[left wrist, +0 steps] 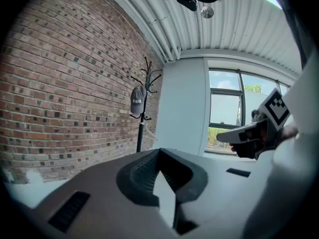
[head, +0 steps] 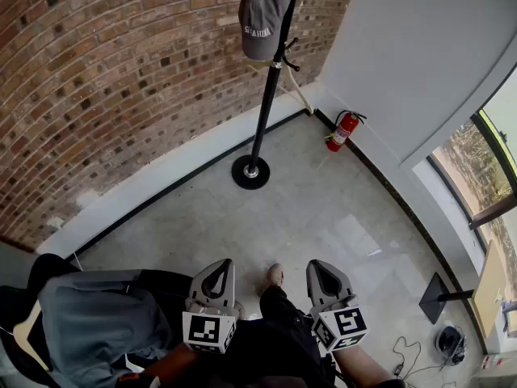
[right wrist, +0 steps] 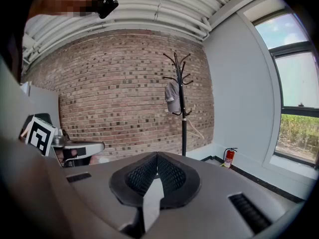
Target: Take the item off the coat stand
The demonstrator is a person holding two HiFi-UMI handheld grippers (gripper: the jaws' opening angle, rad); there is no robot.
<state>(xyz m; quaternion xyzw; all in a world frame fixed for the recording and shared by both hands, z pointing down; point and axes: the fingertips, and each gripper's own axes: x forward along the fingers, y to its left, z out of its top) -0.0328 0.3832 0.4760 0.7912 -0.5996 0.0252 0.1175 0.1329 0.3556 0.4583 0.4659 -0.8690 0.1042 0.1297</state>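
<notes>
A grey cap hangs on an upper hook of the black coat stand, whose round base rests on the floor by the brick wall. Low in the head view, my left gripper and right gripper are held side by side, well short of the stand. Both are shut and hold nothing. The left gripper view shows the cap far ahead, past the shut left gripper. In the right gripper view the cap hangs beyond the shut right gripper.
A red fire extinguisher stands in the corner to the right of the stand. A white hanger hangs lower on the pole. A chair draped with a grey garment is at my left. A black floor stand and cables lie at right.
</notes>
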